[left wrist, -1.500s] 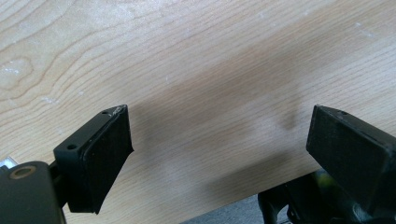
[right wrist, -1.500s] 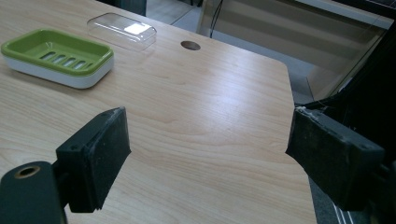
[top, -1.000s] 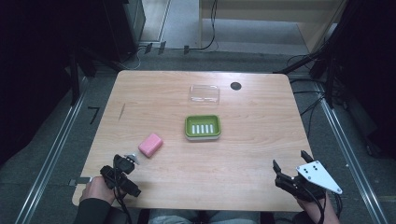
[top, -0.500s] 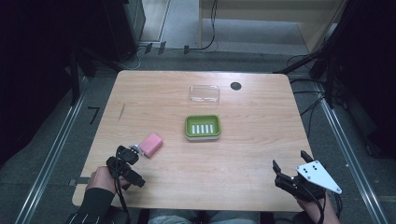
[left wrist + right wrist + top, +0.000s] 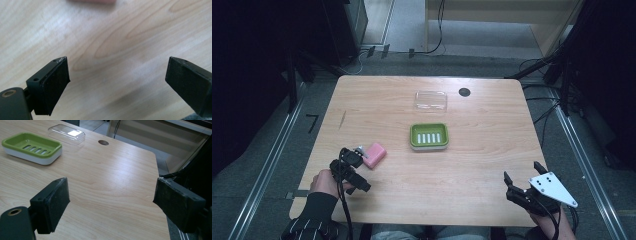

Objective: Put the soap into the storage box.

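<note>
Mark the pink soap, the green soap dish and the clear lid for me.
pink soap [image 5: 375,155], high view, middle of its top face.
green soap dish [image 5: 429,136], high view, slotted floor at its centre.
clear lid [image 5: 66,133], right gripper view, middle of its top surface.

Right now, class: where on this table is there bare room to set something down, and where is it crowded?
Bare wood lies between the green soap dish and the right gripper, and along the table's far left. It is crowded where the left gripper nears the pink soap, and between dish and clear lid.
</note>
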`<action>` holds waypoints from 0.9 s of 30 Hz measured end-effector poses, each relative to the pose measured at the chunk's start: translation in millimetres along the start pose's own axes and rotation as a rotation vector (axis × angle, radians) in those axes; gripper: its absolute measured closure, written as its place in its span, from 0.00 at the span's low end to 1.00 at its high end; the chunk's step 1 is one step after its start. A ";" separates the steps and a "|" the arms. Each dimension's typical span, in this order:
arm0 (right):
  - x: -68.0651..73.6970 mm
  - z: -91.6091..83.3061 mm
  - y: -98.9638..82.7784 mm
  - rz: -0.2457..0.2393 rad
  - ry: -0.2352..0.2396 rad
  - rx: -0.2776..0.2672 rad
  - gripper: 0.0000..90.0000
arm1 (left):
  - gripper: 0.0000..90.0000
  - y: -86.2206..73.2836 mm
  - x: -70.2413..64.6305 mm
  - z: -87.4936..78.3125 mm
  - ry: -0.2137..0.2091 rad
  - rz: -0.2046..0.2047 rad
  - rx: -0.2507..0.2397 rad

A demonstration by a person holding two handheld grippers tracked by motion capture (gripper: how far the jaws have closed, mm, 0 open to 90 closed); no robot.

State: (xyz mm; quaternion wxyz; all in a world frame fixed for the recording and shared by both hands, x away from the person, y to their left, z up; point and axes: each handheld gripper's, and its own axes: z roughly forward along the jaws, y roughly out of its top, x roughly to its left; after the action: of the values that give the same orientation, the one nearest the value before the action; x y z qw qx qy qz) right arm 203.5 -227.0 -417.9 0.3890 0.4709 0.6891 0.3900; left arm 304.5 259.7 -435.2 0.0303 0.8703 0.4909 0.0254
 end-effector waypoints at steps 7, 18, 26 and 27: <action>-0.2 0.0 -0.1 -0.001 0.001 0.000 0.15 | 0.07 14.3 4.4 -1.5 0.009 0.008 -0.032; 0.0 0.4 0.0 -0.006 0.005 0.005 0.15 | 0.07 35.1 9.1 -1.0 -0.012 0.031 -0.042; 0.0 0.4 0.0 -0.005 0.006 0.006 0.15 | 0.05 48.1 10.1 -1.5 -0.014 0.054 -0.055; 0.0 0.4 0.0 -0.006 0.006 0.007 0.15 | 0.05 49.8 10.4 -2.1 -0.009 0.056 -0.059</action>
State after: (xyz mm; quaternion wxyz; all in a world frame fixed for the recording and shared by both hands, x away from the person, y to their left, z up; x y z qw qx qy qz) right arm 203.9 -226.9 -418.1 0.3863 0.4690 0.6929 0.3881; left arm 352.2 242.9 -429.1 0.0572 0.8827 0.4651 0.0368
